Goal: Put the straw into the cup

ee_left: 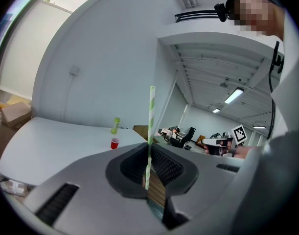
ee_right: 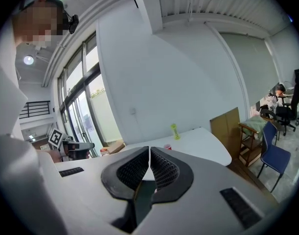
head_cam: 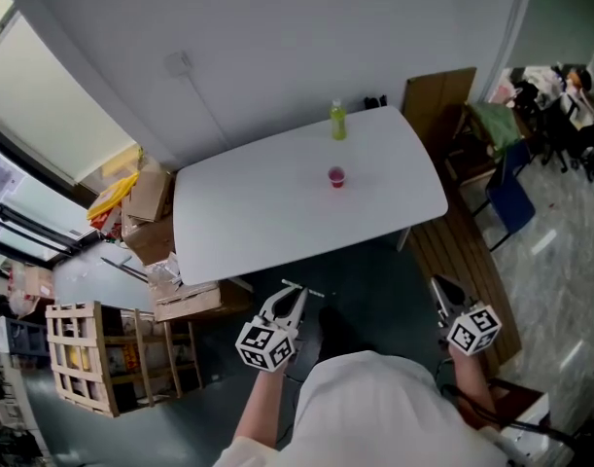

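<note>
A small red cup (head_cam: 336, 176) stands near the middle of the white table (head_cam: 238, 232). It also shows as the red cup (ee_left: 115, 143) and the red cup (ee_right: 167, 147). My left gripper (head_cam: 295, 296) is held below the table's near edge, shut on a green-and-white striped straw (ee_left: 151, 126). In the left gripper view the straw stands upright between the jaws. In the head view the straw (head_cam: 303, 289) lies crosswise at the jaw tips. My right gripper (head_cam: 442, 287) hangs off the table's right front corner, shut, with nothing between its jaws.
A green bottle (head_cam: 337, 121) stands at the table's far edge behind the cup. Cardboard boxes (head_cam: 151, 212) and a wooden crate (head_cam: 83, 353) sit to the left. A brown board (head_cam: 437, 100), a blue chair (head_cam: 510, 197) and desks are to the right.
</note>
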Available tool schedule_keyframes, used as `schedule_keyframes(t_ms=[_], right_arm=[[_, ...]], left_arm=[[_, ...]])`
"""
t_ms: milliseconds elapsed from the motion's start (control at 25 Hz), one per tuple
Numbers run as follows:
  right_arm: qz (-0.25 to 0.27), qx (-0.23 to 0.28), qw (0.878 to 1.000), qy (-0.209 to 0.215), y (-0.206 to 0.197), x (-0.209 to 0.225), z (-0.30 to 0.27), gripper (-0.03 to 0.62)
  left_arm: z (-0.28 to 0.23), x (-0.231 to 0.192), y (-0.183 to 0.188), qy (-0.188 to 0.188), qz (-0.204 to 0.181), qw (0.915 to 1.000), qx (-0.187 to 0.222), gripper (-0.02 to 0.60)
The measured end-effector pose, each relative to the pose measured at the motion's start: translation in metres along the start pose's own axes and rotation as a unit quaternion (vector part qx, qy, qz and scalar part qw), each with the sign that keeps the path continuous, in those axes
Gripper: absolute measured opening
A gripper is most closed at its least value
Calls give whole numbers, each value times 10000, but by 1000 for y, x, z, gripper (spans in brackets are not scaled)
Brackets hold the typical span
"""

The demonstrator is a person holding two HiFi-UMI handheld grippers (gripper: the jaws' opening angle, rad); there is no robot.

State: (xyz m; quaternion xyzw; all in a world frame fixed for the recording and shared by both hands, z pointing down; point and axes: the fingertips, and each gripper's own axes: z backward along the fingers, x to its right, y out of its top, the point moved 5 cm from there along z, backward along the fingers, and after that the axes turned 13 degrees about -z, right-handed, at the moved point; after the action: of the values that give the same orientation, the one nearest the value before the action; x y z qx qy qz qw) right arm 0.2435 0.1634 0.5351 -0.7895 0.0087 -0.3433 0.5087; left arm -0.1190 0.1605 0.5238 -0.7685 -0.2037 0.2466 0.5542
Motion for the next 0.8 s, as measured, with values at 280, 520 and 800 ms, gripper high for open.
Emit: schedule_keyframes(t_ms=[280, 520, 800], right_arm=[[-18, 22, 9999, -124, 11, -4, -42, 35], [-2, -19, 9997, -249, 16, -14, -75, 35], [45, -32, 9992, -398, 22, -21, -107, 35]], left_arm=[[-23, -37, 11, -190, -118, 9997, -110, 21], [-40, -73, 22, -387, -136, 9991, -132, 21], [-58, -108, 31, -672, -177, 9975, -140, 21]])
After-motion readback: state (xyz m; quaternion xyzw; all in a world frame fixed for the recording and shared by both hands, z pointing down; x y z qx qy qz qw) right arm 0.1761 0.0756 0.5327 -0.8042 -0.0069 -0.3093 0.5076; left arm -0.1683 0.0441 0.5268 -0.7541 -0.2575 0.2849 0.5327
